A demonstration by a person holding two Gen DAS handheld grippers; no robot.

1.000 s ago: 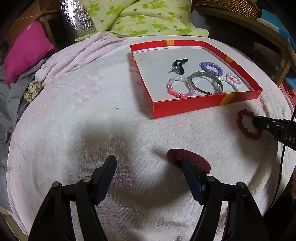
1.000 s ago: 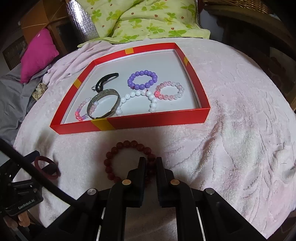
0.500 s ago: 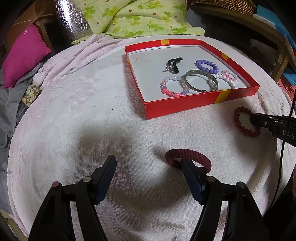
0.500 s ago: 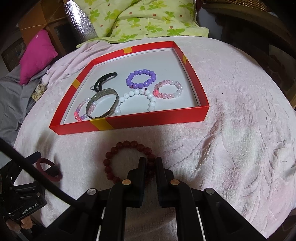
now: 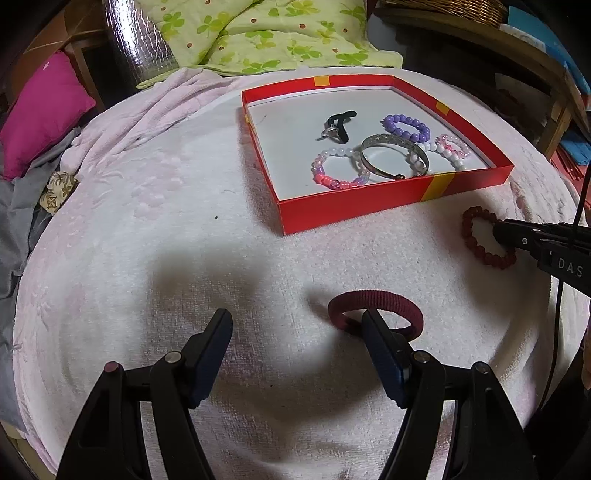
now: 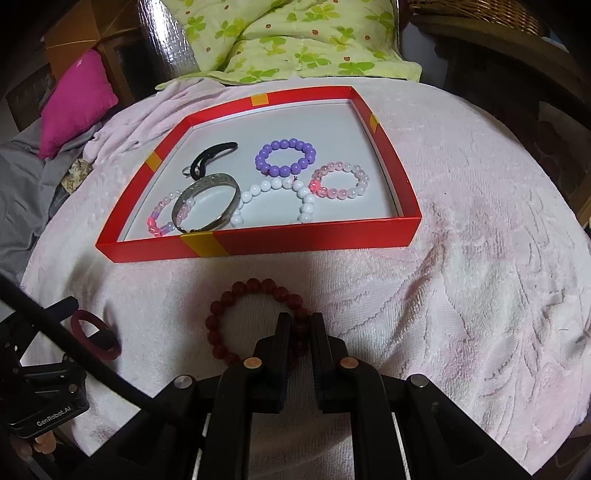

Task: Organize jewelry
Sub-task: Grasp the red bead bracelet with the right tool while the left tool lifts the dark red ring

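A shallow red tray lies on the pink towel and holds a silver bangle, a black hair tie and purple, white and pink bead bracelets. In front of it lies a dark red bead bracelet. My right gripper is shut on its near edge, and it also shows in the left wrist view. A maroon hair tie lies flat. My left gripper stands open, its right fingertip inside that ring.
The pink towel covers a rounded surface that drops off on all sides. A magenta cushion and grey cloth lie at the left. Green floral bedding is behind the tray. Wooden shelving stands at the right.
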